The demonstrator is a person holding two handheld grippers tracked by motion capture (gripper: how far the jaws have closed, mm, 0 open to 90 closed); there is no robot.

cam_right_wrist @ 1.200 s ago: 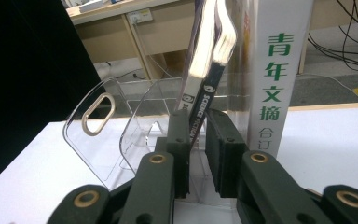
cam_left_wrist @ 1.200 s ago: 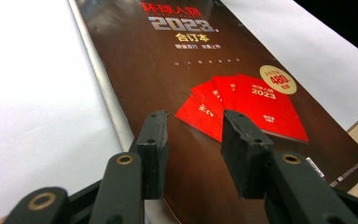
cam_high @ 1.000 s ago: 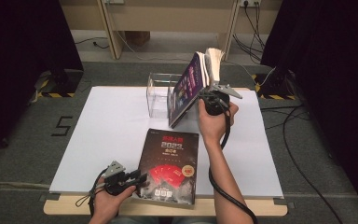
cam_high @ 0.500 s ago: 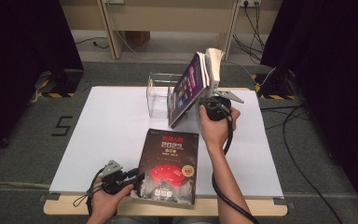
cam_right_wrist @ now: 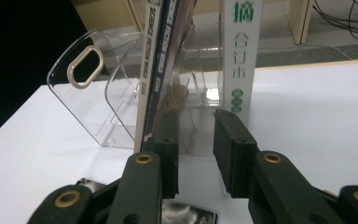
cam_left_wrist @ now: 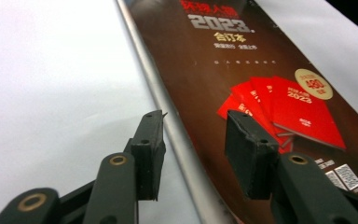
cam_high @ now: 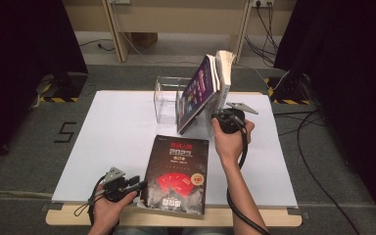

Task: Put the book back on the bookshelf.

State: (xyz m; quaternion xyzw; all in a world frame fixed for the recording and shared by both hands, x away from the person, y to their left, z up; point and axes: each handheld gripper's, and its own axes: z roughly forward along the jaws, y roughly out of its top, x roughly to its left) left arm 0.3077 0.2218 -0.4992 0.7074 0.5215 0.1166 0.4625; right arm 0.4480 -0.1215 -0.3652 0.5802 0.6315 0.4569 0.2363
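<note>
Left gripper (cam_high: 138, 186) sits at the near left corner of the bench (cam_high: 103, 142), right at the lower left edge of the dark book (cam_high: 178, 174) that lies flat, cover up, close to the near edge. In the left gripper view we see the book's spine edge (cam_left_wrist: 177, 135) running up between the two jaws. Jaws are apart and have just been opening; pads don't press on the book, one is over the white sheet, the other over the cover. So the book is between the jaws but not gripped.

Right gripper (cam_high: 215, 117) is up at the clear acrylic rack (cam_high: 166, 100) near the far side of the bench, just beside the standing books. Its jaws are apart too and have just been opening. In the right gripper view we see the leaning magazines (cam_right_wrist: 161, 60) just beyond the left jaw and the white-spined book (cam_right_wrist: 240, 51) upright just beyond the right jaw, with bare gap between the pads. Nothing clamped.

The dark book and the rack are apart from each other, and the book lies nearer to us.
</note>
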